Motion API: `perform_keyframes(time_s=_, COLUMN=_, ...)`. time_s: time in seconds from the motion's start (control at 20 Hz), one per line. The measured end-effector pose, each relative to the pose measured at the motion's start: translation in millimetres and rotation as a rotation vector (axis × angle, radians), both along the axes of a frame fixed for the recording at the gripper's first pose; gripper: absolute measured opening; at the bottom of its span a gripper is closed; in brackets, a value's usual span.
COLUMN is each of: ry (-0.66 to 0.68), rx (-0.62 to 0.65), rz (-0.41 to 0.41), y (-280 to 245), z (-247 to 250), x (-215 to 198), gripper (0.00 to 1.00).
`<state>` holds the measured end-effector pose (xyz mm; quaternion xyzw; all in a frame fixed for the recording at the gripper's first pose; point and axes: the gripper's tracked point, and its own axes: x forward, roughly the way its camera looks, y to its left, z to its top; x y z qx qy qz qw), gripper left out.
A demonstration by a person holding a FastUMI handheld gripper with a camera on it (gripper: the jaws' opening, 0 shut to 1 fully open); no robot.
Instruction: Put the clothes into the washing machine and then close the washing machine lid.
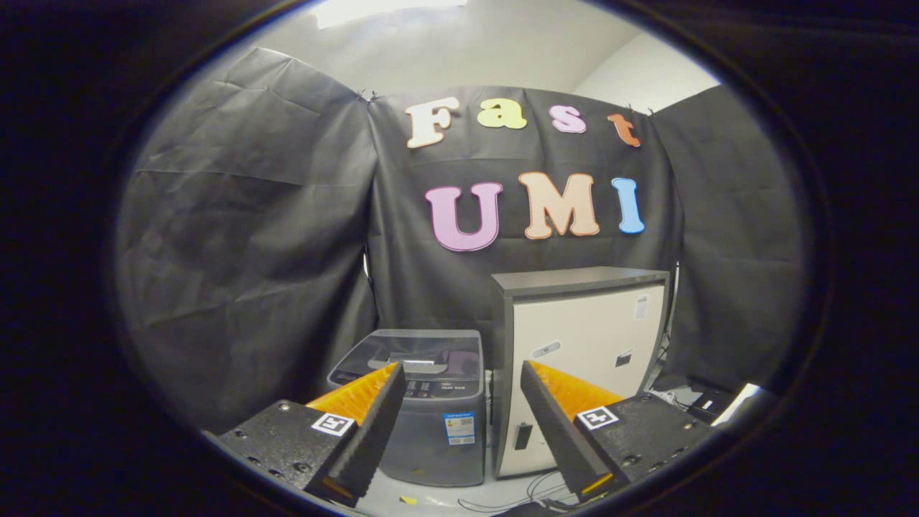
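A small grey top-loading washing machine (431, 402) stands on the floor beyond my fingers, against the black cloth wall. Its dark see-through lid (420, 355) lies flat and shut over the tub. My gripper (463, 377) is open, held some way back from the machine, and nothing is between its fingers. The left finger overlaps the machine's front left corner. No clothes are visible.
A taller white cabinet with a grey top (581, 359) stands right beside the machine, to its right. Loose cables (535, 492) lie on the pale floor in front of the cabinet. A dark box and clutter (700, 402) sit on the floor to the cabinet's right.
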<state>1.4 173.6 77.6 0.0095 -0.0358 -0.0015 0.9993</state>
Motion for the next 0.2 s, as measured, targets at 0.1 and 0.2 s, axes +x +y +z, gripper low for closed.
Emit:
perform_keyframes(time_s=0.1, ry=-0.004, rx=-0.001, rz=-0.003, y=-1.3, z=1.3, x=0.6, gripper=0.97)
perform_keyframes(time_s=0.2, ry=0.001, rx=0.0, rz=0.0, y=0.7, z=0.5, x=0.9, gripper=0.97)
